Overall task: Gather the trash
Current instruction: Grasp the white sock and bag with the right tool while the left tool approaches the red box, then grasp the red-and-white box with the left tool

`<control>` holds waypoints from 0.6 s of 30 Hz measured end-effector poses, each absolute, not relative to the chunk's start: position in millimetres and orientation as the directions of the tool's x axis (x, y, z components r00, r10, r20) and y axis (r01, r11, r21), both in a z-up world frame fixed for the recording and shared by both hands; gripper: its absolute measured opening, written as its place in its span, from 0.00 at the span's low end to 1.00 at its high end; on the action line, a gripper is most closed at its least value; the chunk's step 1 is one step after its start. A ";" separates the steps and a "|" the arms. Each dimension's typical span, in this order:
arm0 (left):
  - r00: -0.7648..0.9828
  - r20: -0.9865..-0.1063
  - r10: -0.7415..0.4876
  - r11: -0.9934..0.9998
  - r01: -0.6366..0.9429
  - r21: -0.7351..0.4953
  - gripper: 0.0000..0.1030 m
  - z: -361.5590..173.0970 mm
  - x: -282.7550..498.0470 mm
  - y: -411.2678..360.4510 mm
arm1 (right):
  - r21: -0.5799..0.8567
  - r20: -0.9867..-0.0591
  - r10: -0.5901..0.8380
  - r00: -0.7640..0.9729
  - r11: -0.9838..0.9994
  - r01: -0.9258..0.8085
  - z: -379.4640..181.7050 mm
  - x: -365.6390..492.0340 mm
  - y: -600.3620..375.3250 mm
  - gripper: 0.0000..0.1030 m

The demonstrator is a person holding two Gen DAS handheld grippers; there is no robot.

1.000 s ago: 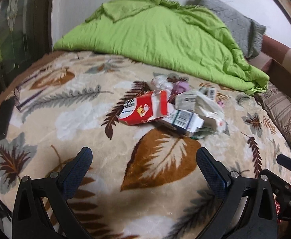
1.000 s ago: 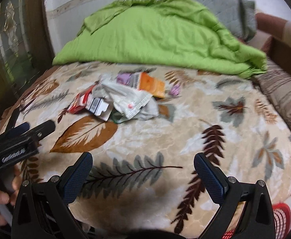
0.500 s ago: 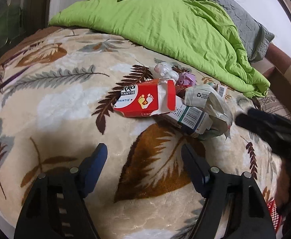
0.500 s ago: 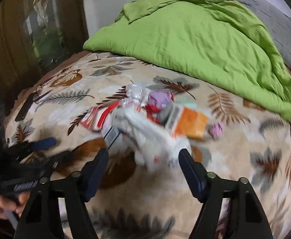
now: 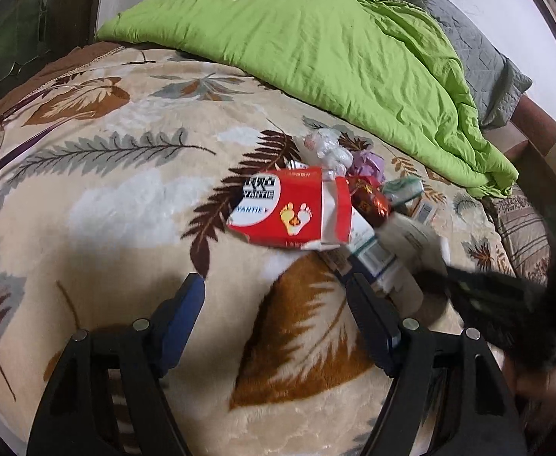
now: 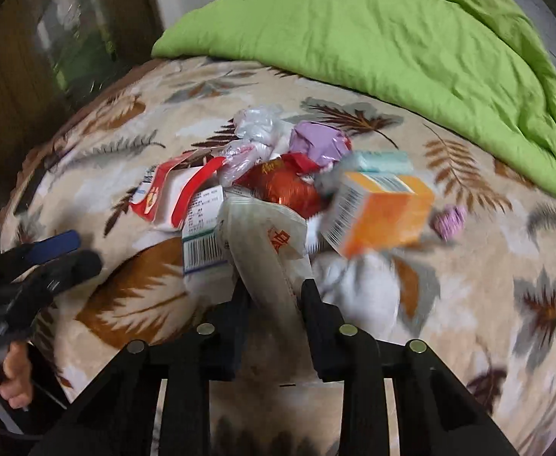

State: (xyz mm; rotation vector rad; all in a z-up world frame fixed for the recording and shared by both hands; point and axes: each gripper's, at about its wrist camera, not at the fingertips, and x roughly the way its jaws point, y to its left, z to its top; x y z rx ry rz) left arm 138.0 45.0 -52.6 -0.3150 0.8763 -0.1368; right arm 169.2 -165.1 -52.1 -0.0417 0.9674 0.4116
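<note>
A pile of trash lies on the leaf-patterned blanket (image 5: 88, 205): a red box with footprints (image 5: 289, 209), a red foil wrapper (image 6: 281, 186), an orange box (image 6: 380, 212), a purple wrapper (image 6: 320, 142), clear plastic (image 6: 259, 125) and a barcoded carton (image 6: 202, 247). My right gripper (image 6: 274, 292) is shut on a white paper bag (image 6: 266, 247) at the near edge of the pile. My left gripper (image 5: 274, 292) is open and empty, just short of the red box. The right gripper shows blurred at the right of the left wrist view (image 5: 506, 304).
A green duvet (image 5: 316, 45) and a grey quilt (image 5: 483, 68) lie bunched at the far side of the bed. A small pink wrapper (image 6: 449, 220) lies right of the pile. Eyeglasses (image 5: 0, 140) rest at the blanket's left edge. A dark wooden cabinet (image 6: 30, 57) stands left.
Both grippers moved in toward the pile. The right gripper's jaws narrowed and closed on the white paper bag. The left gripper narrowed a little and stays open.
</note>
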 end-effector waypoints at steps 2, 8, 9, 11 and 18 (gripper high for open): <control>0.626 -0.739 -0.247 0.947 -0.006 -0.322 0.74 -50.7 147.4 45.1 | 0.192 -0.778 0.335 0.532 0.933 -0.306 -44.9 155.7 -173.9 0.25; 0.584 -0.765 -0.272 0.936 -0.026 -0.352 0.74 -54.8 193.9 51.1 | 0.354 -0.677 0.405 0.615 0.911 -0.210 -35.8 114.7 -193.1 0.25; 0.573 -0.771 -0.278 0.931 -0.038 -0.364 0.74 -58.6 202.0 52.2 | 0.364 -0.660 0.413 0.627 0.906 -0.215 -36.0 109.2 -193.6 0.25; 0.533 -0.783 -0.321 0.915 -0.040 -0.402 0.74 -68.8 216.2 53.5 | 0.394 -0.633 0.429 0.644 0.895 -0.210 -38.9 102.1 -197.7 0.25; 0.546 -0.722 -0.424 0.853 -0.029 -0.522 0.73 -84.3 226.8 45.1 | 0.461 -0.604 0.447 0.660 0.871 -0.167 -44.8 100.7 -211.6 0.25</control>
